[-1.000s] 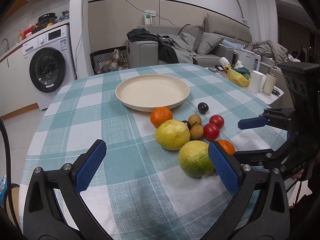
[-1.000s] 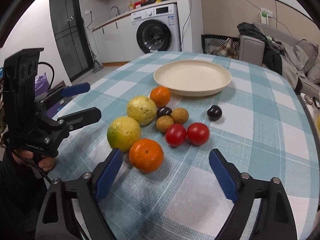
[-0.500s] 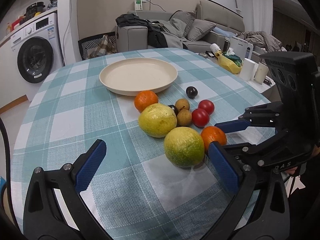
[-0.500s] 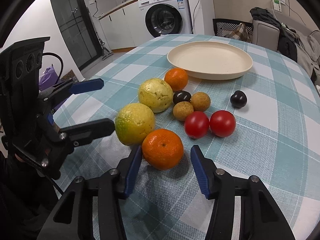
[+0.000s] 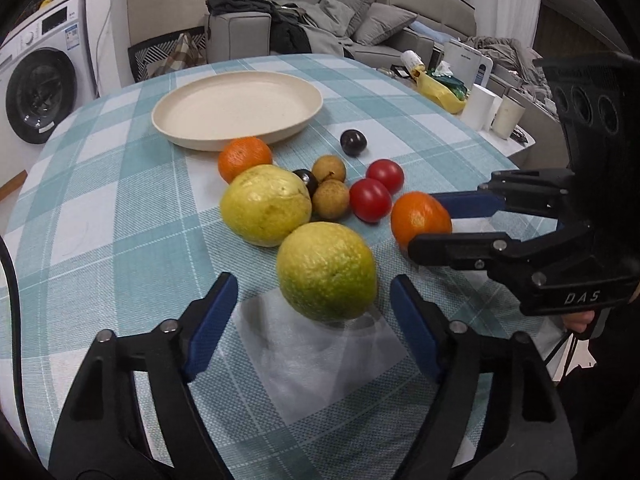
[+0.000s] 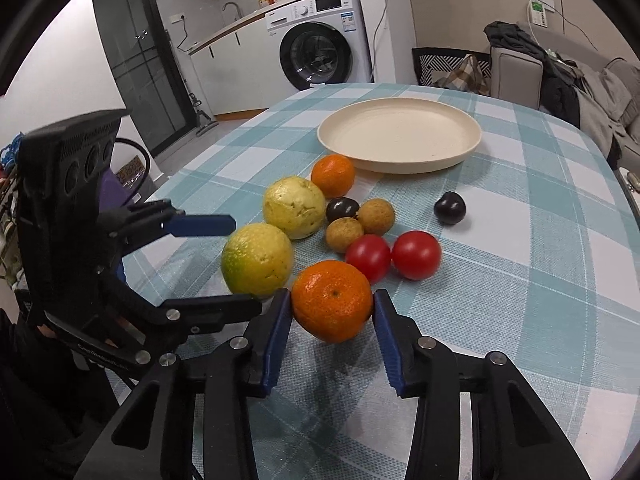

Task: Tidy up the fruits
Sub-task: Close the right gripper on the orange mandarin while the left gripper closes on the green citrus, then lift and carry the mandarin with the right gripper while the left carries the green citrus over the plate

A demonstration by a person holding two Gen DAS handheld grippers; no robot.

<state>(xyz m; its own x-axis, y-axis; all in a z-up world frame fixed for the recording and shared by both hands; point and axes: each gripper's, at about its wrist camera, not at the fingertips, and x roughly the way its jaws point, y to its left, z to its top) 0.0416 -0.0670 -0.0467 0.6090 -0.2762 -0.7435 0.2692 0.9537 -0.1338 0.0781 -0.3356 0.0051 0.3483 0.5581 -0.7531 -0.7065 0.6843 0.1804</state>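
Note:
A green-yellow citrus (image 5: 326, 270) lies on the checked tablecloth between the blue pads of my left gripper (image 5: 314, 284). Its jaws are closing, and a gap still shows on each side of the fruit. My right gripper (image 6: 331, 300) is closing on the near orange (image 6: 332, 300), with both pads touching its sides. A cream plate (image 5: 236, 108) stands empty at the back. In front of it lie a second orange (image 5: 244, 158), a yellow fruit (image 5: 264, 206), two red tomatoes (image 5: 370, 200), two brown longans (image 5: 330, 198) and two dark plums (image 5: 353, 142).
The round table's edge (image 5: 516, 152) curves close on the right, with cups and a yellow bag on a low table beyond it. A washing machine (image 6: 320, 56) and a sofa (image 5: 360, 28) stand behind. A person's hand (image 5: 580, 320) holds the right gripper.
Both grippers have moved in over the fruit and narrowed. The left one now flanks the green-yellow citrus, and the right one has come shut against the near orange.

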